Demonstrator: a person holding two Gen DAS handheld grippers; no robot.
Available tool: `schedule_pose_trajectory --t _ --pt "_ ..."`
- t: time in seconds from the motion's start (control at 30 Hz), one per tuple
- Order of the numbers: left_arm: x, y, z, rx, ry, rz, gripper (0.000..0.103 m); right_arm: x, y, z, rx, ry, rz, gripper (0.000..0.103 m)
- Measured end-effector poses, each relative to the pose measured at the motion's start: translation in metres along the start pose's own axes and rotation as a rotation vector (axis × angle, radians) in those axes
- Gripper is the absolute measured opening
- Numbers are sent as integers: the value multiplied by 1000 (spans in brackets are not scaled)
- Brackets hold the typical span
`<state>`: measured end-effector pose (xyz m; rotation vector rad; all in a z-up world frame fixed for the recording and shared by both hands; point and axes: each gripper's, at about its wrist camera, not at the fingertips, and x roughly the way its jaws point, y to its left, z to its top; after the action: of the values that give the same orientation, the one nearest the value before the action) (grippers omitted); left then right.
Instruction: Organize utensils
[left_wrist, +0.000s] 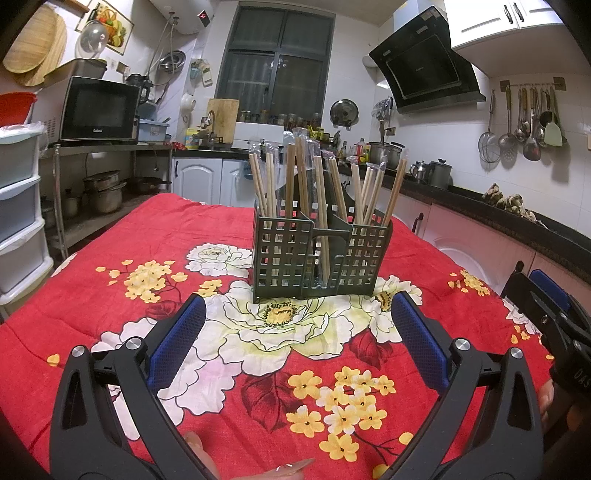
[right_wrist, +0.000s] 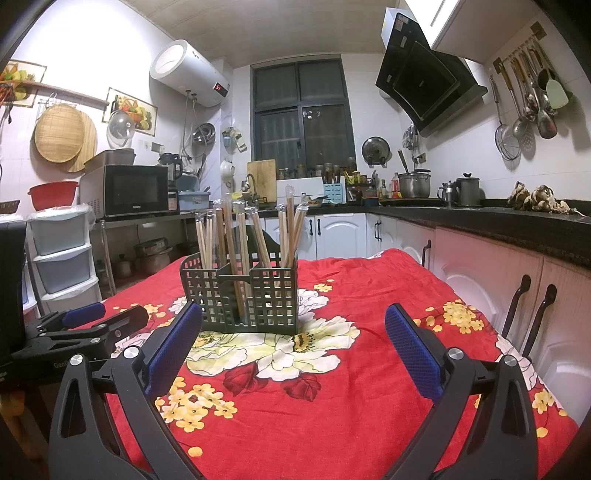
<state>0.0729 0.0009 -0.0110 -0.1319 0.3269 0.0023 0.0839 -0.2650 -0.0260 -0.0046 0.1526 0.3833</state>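
Both tongs spread and empty, short of the chopstick caddy on the flowered worktop.

The left tongs hang with their blue pads wide apart, nothing between them, over the white bloom of the red floral cloth just short of the dark green slotted caddy. The right tongs are likewise splayed and empty, the caddy a little left of their centre line. Wrapped wooden chopsticks stand upright or leaning in its compartments. Bare cloth lies open all round the caddy; in the right wrist view, the right half of the worktop is clear up to its edge, with white cabinet doors close alongside. The far edge drops toward the sink counter.
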Motion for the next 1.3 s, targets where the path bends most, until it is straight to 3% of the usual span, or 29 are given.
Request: schedule_pose_trajectory --t 0.67,0.8,1.0,1.13,1.3 --pt "4 6 3 -34 19 -9 93 1 -1 0 6 5 -3 97" --pt "5 10 4 -48 35 -23 93 2 -11 10 44 48 -26 97" --pt "13 39 23 -93 132 7 93 28 -47 38 76 224 -94 97" --pt "27 75 41 -74 169 123 93 55 -75 40 71 342 -211 97" --pt "88 129 41 -67 394 315 93 115 -107 9 78 596 -288 97"
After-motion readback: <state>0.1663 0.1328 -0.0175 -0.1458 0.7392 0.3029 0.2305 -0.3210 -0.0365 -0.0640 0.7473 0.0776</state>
